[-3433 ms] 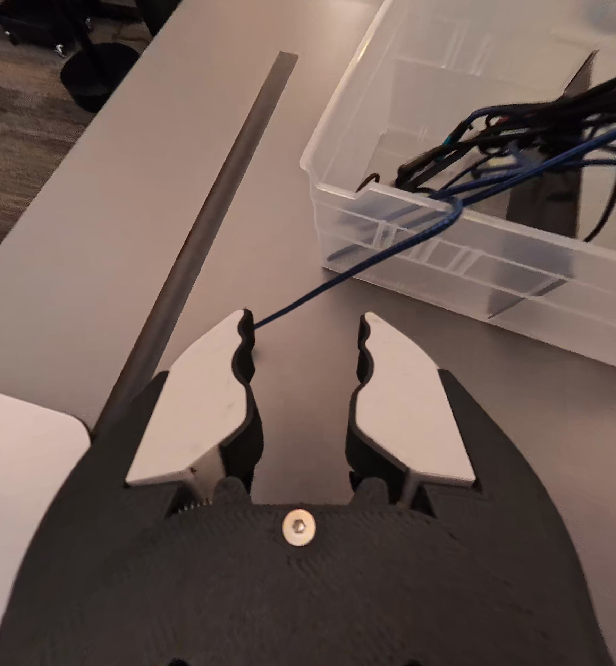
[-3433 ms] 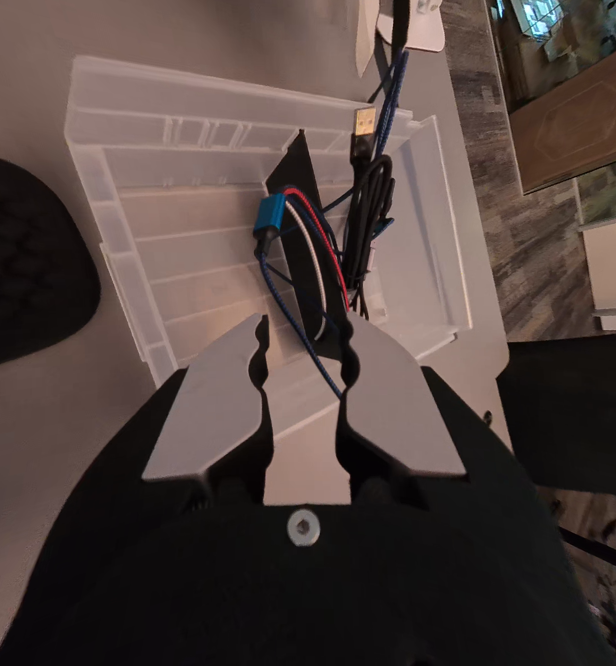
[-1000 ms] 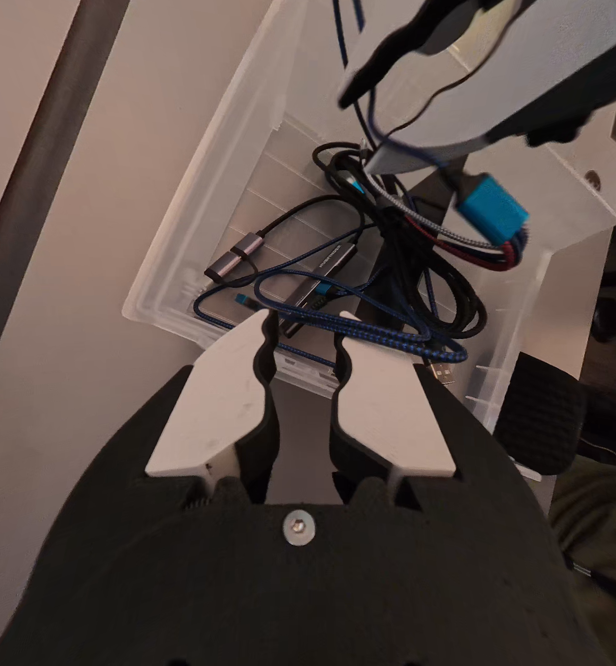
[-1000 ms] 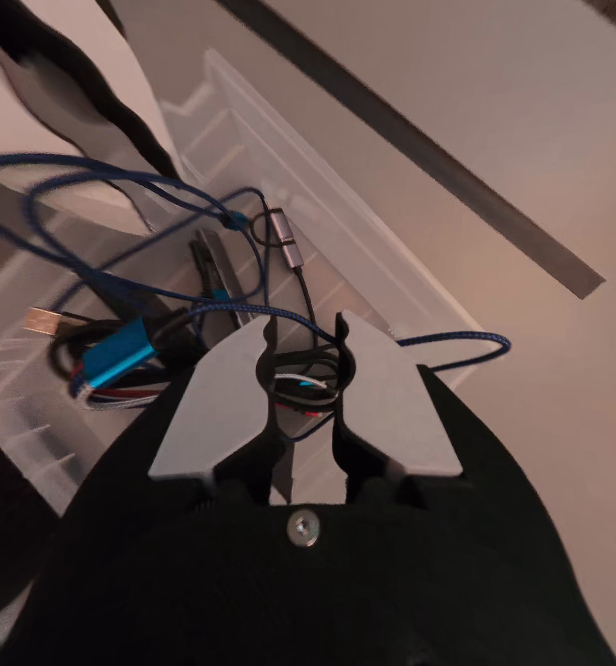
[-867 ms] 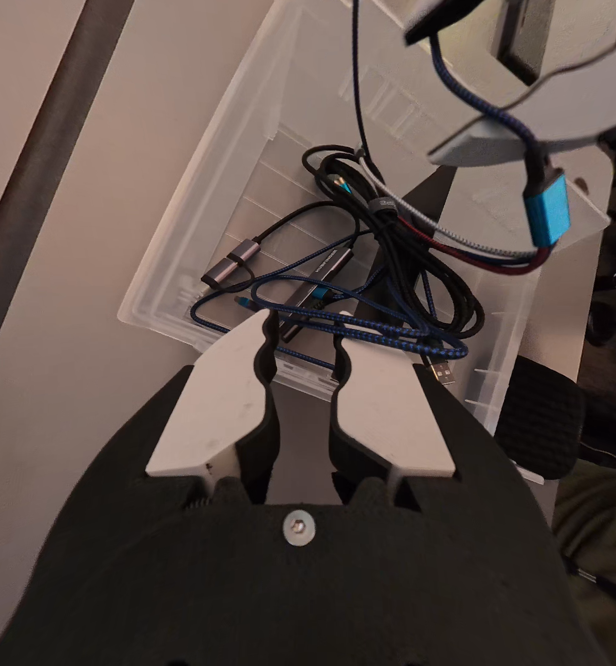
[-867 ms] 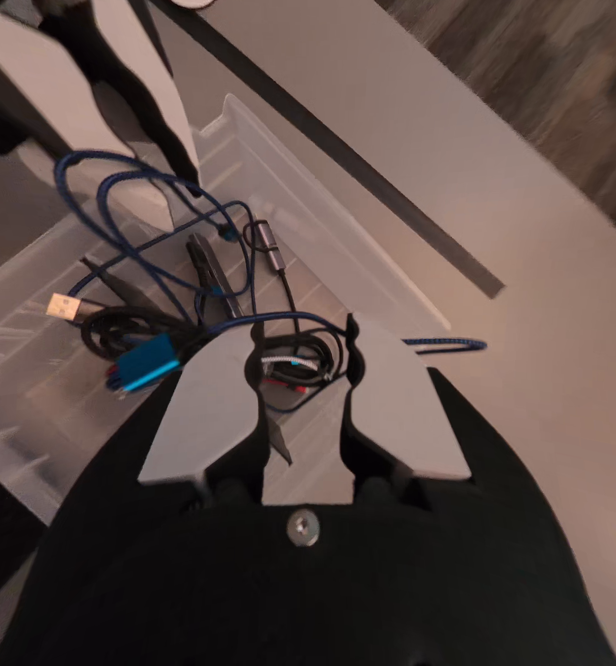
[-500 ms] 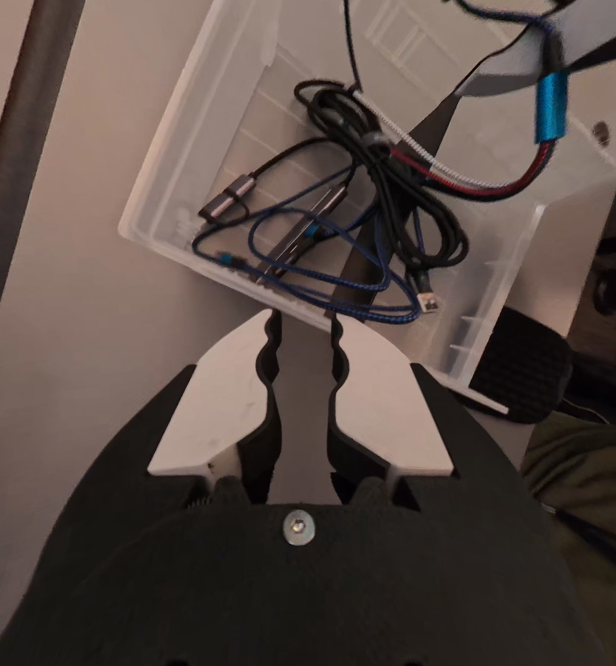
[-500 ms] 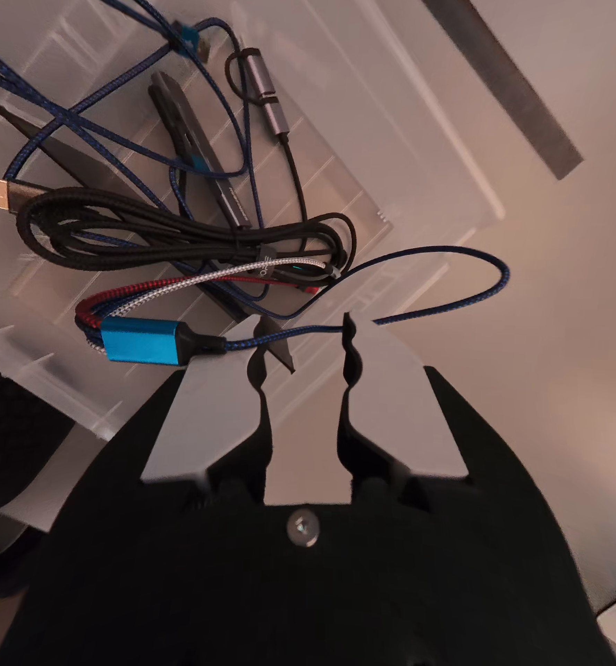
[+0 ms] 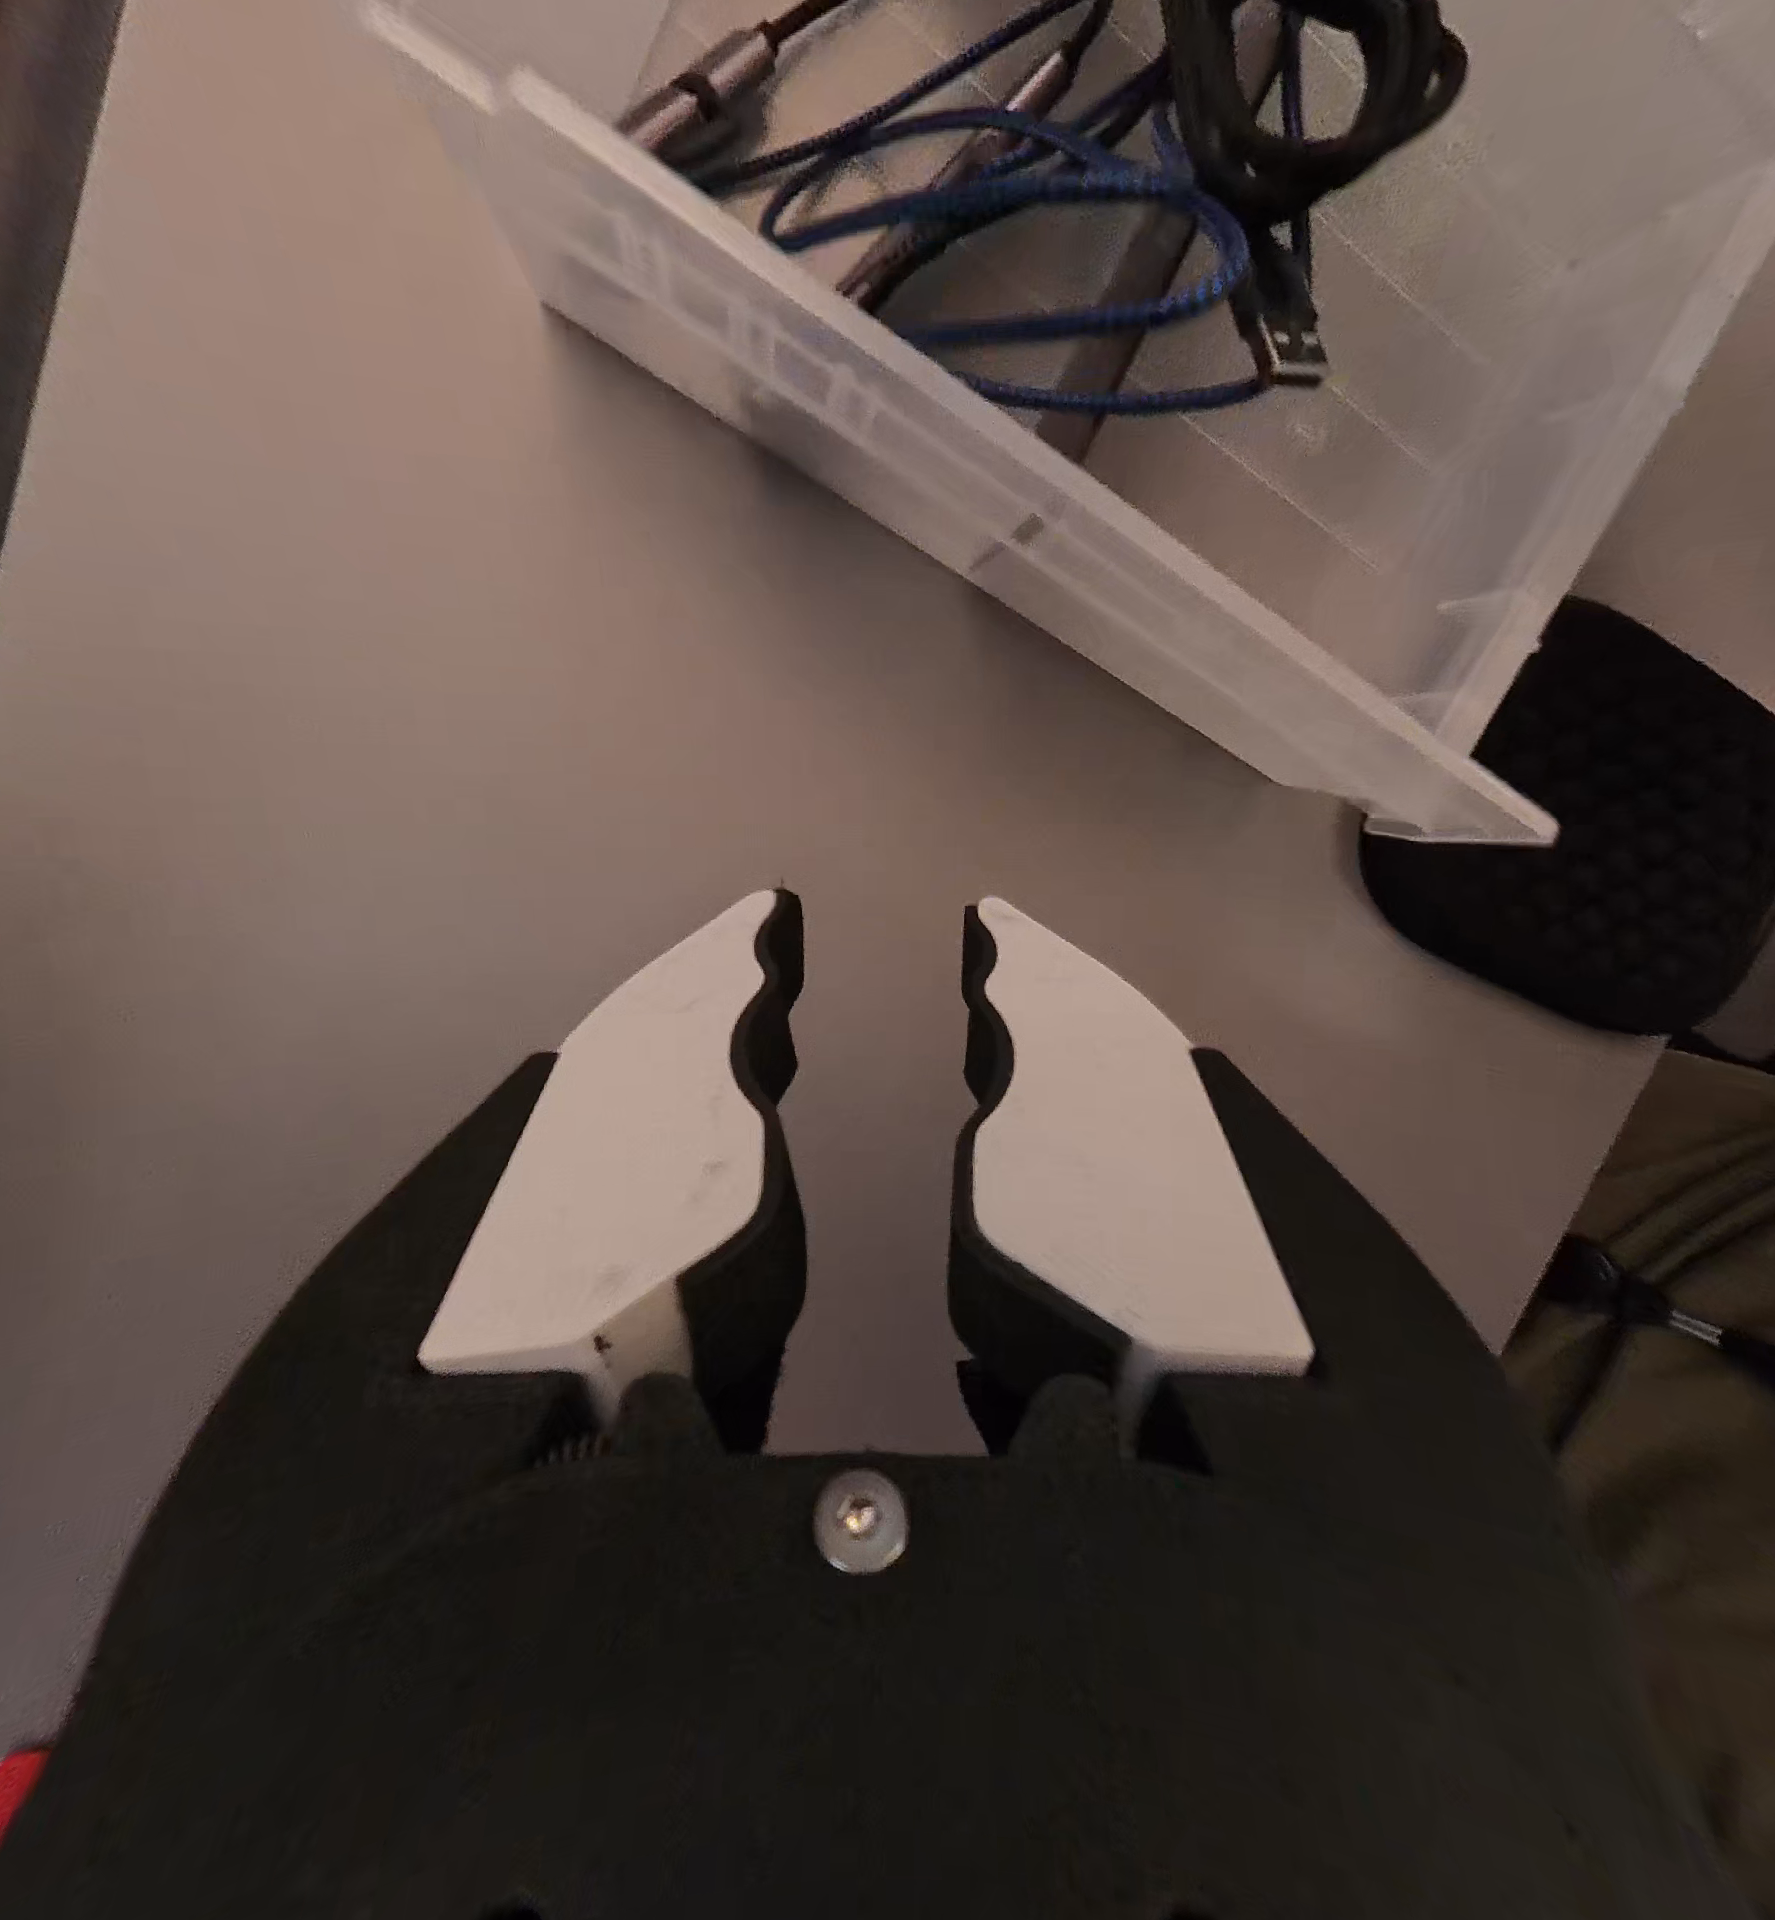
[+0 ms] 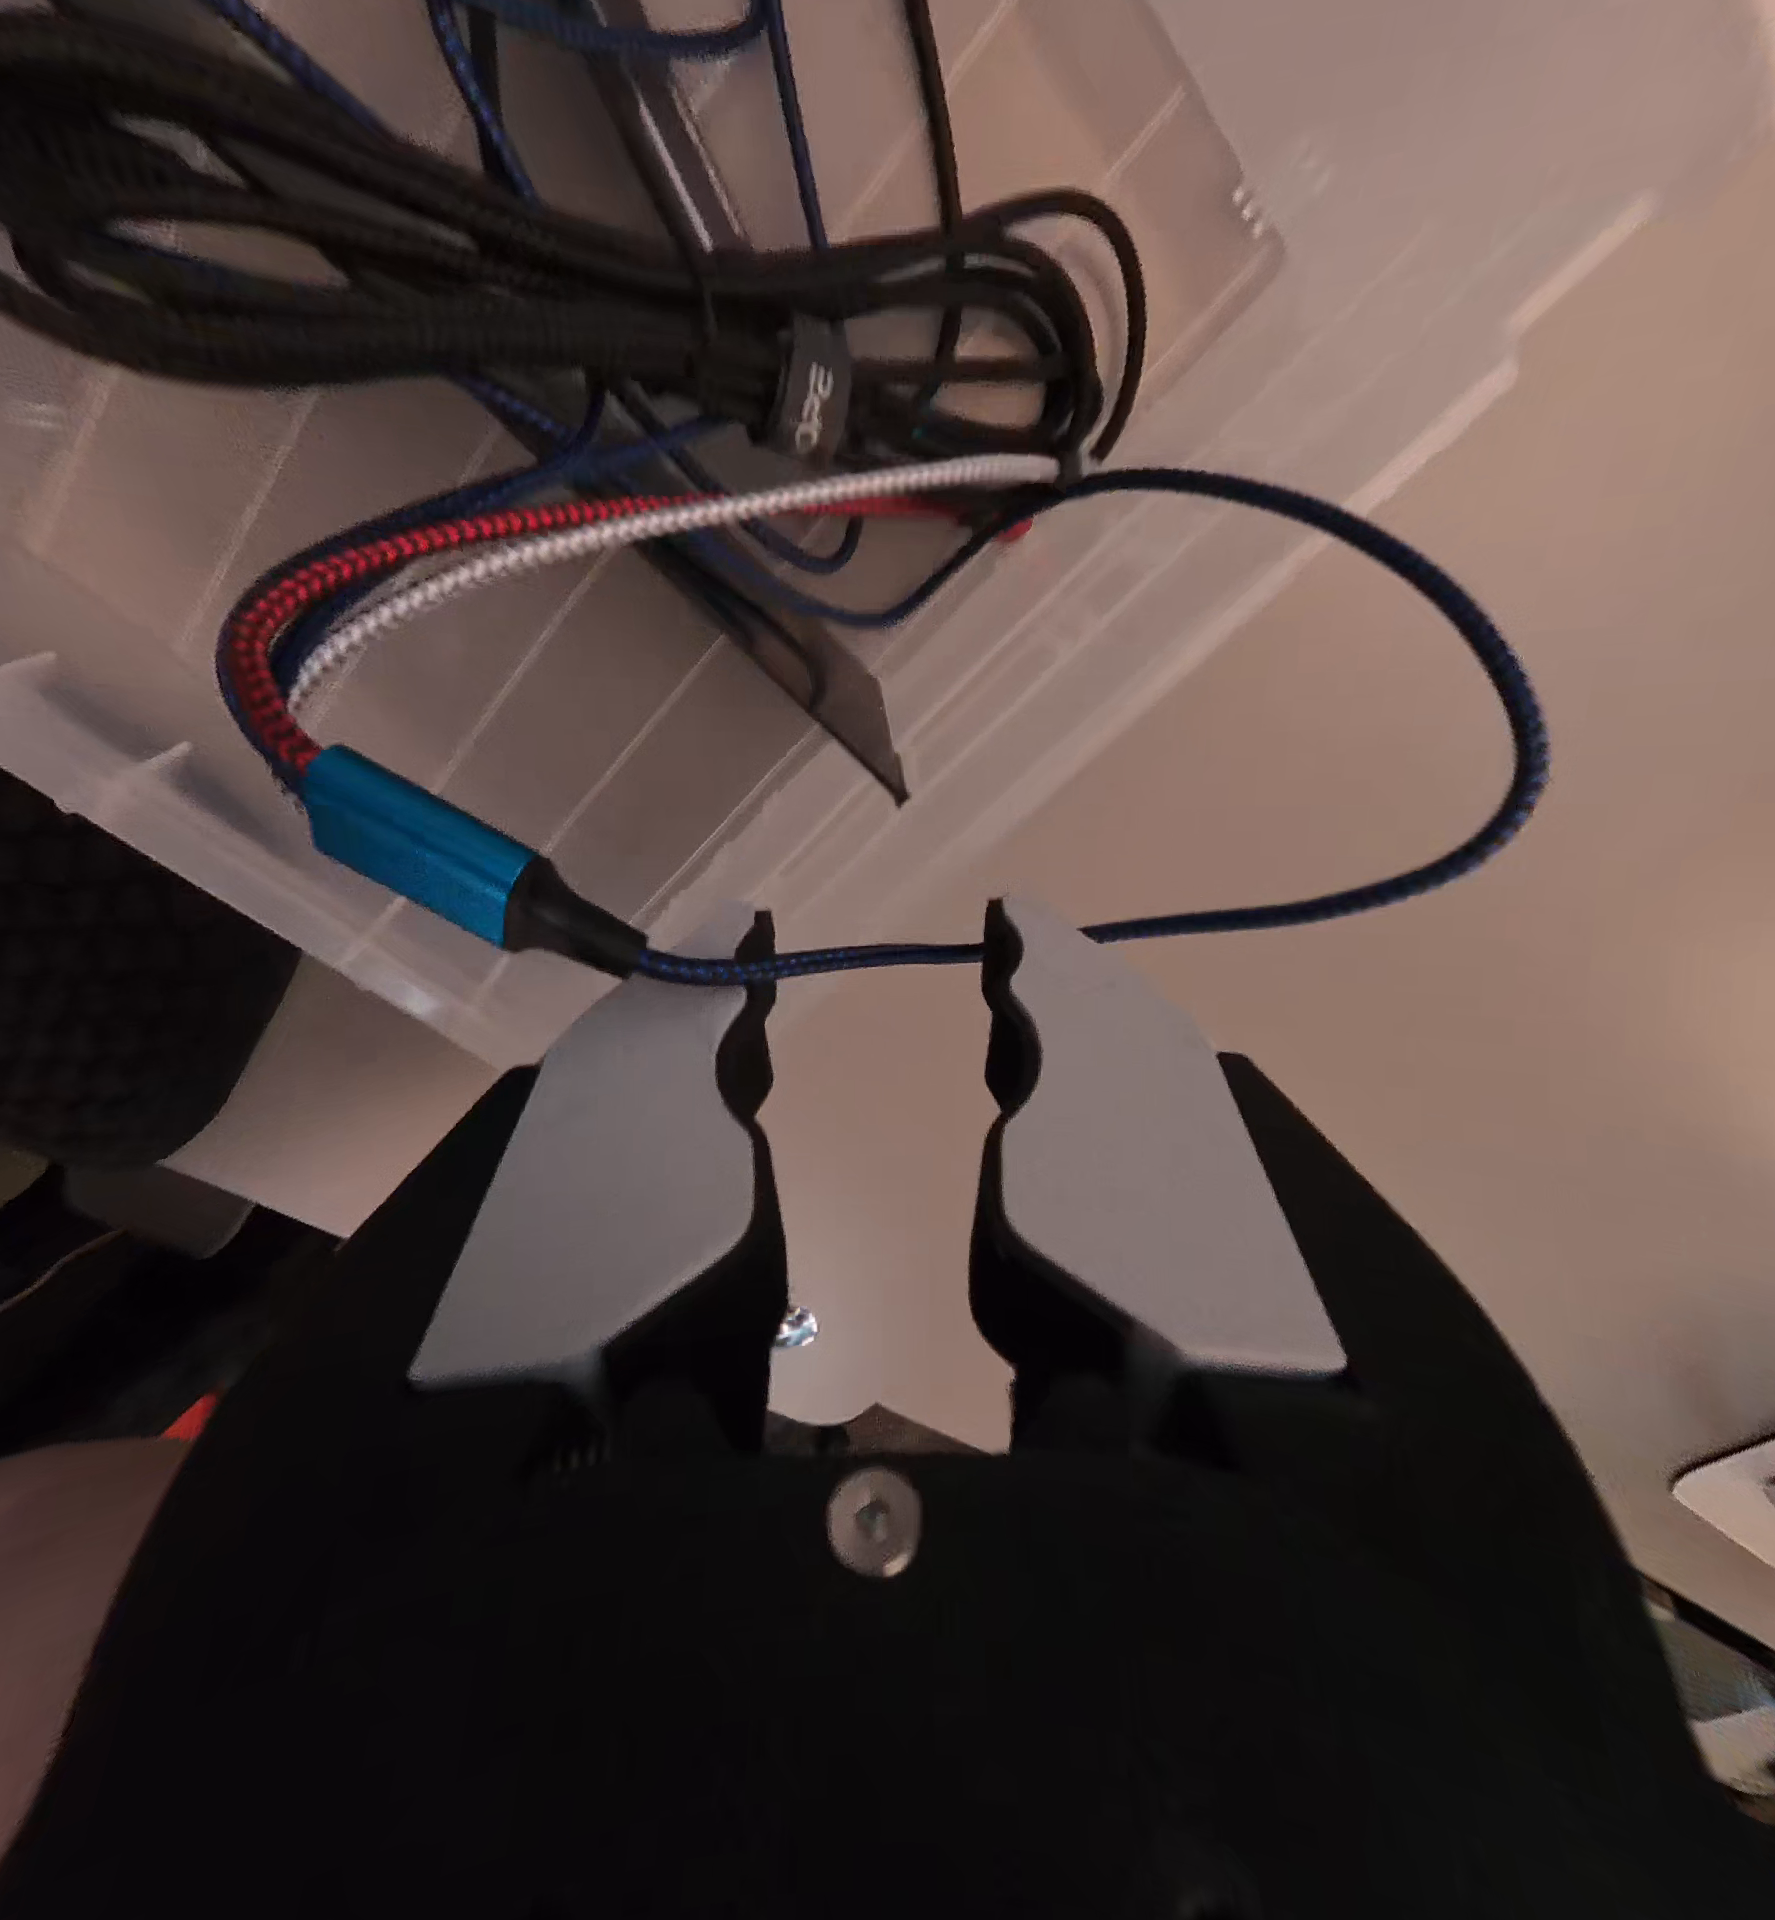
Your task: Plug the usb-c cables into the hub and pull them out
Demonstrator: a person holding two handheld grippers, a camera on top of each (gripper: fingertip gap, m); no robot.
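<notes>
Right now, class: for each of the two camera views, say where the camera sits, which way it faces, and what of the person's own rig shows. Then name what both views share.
Left wrist view: sits on the left tongs, looking down along open, empty fingers at the grey table, with the clear plastic bin ahead.
Right wrist view: sits on the right tongs, facing the bin closely; a blue braided cable crosses its open tips beside a blue splitter housing.
Shared: the bin, black cable bundle, table.
</notes>
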